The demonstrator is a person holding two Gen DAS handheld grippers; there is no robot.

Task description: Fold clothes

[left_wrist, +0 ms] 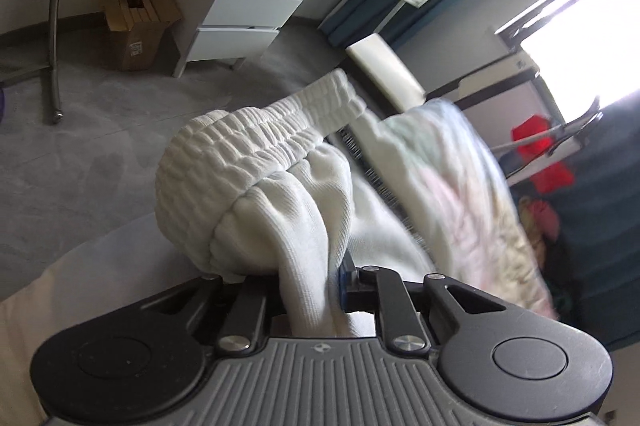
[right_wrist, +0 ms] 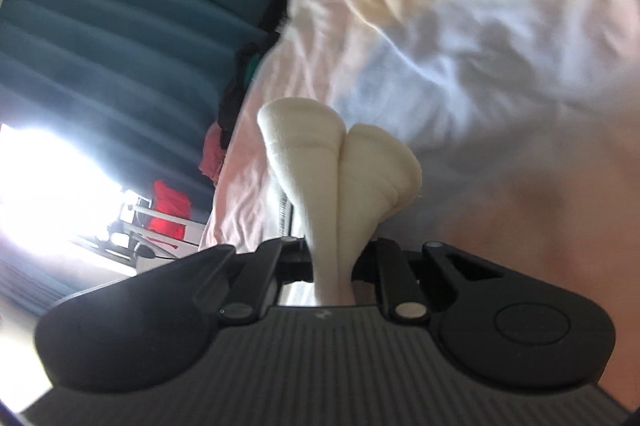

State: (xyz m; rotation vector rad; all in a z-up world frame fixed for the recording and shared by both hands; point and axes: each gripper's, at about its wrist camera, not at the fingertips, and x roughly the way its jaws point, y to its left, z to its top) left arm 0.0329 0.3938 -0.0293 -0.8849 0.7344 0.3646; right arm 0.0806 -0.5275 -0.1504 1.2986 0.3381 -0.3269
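**Both grippers pinch the white garment, lifted over the bed**

Your left gripper (left_wrist: 310,286) is clamped on the white garment (left_wrist: 256,178) at the bottom centre of the left wrist view. The elastic waistband (left_wrist: 280,122) bunches above the fingers and runs up toward the middle of the frame, clear of the grey floor (left_wrist: 100,146) behind it.

Your right gripper (right_wrist: 334,266) is pressed together on another part of the same white fabric (right_wrist: 340,162), which bulges in two rounded folds just above the fingers at the centre of the right wrist view.

A pale, pastel-tinted bedsheet (right_wrist: 460,46) fills the upper right of that view and is blurred. In the left wrist view, a white drawer unit (left_wrist: 248,14) stands upper centre, with a cardboard box (left_wrist: 136,22) to its left. Teal curtains (right_wrist: 120,6) fill the upper left of the right wrist view.
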